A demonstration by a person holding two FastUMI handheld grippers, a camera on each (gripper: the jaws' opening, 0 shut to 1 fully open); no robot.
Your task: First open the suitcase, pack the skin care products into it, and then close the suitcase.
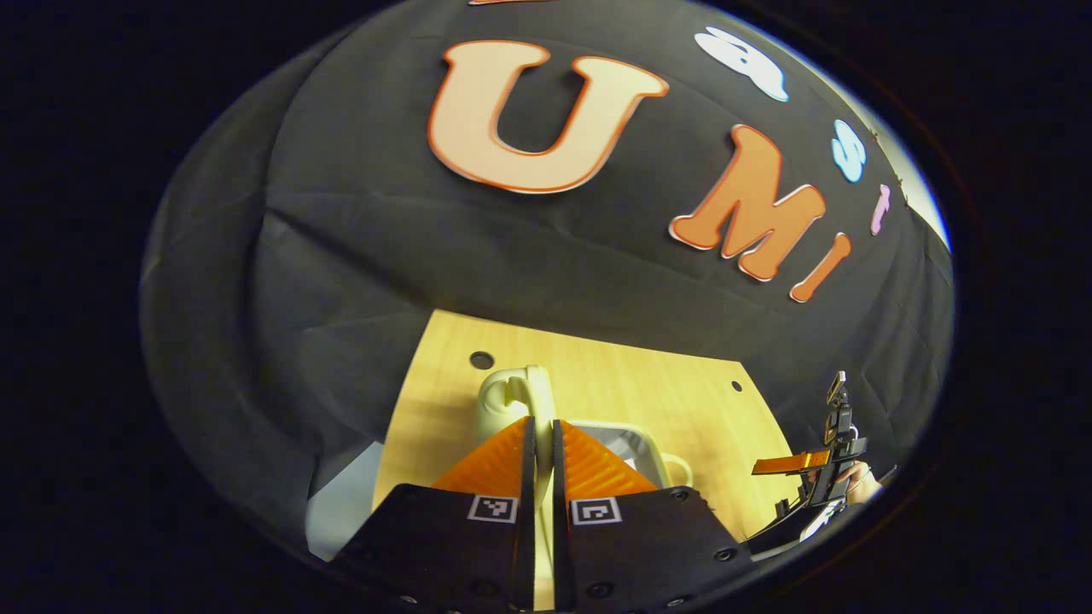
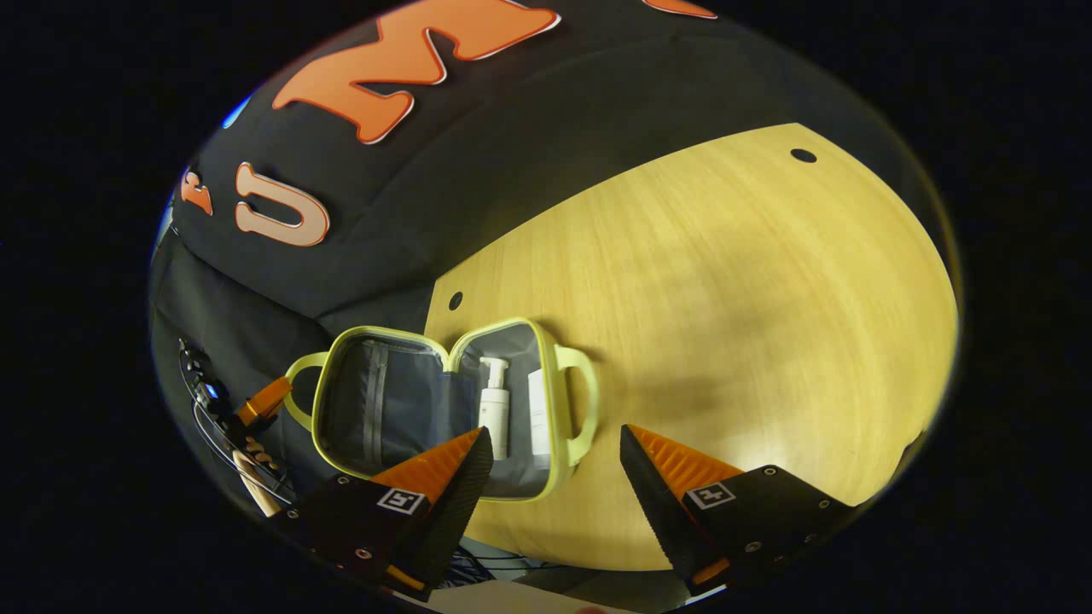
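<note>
In the left gripper view, the left gripper [image 1: 543, 439] has its two orange-ribbed fingers [image 1: 490, 465] drawn nearly together, pinching the thin pale-yellow edge of the suitcase [image 1: 631, 448] that rises in the narrow slot between them. Just beyond the fingertips the suitcase's cream handle [image 1: 512, 396] curves up, and to its right the grey lining shows inside the rim. The case sits on the wooden table [image 1: 665, 392], with the booth's black cloth wall behind. Far off at the right edge, the other gripper shows small, with a hand on it.

In the right gripper view, the right gripper [image 2: 554, 460] has its fingers [image 2: 665, 465] spread wide, touching and holding nothing, above the table's near edge. Past its left fingertip the suitcase [image 2: 341, 341] lies open flat on the table [image 2: 725, 298], both halves lined in grey. In the right half, a white pump bottle [image 2: 494, 405] and a white tube [image 2: 538, 409] lie side by side. At the case's far left handle, the left gripper's orange finger [image 2: 264, 399] shows.
</note>
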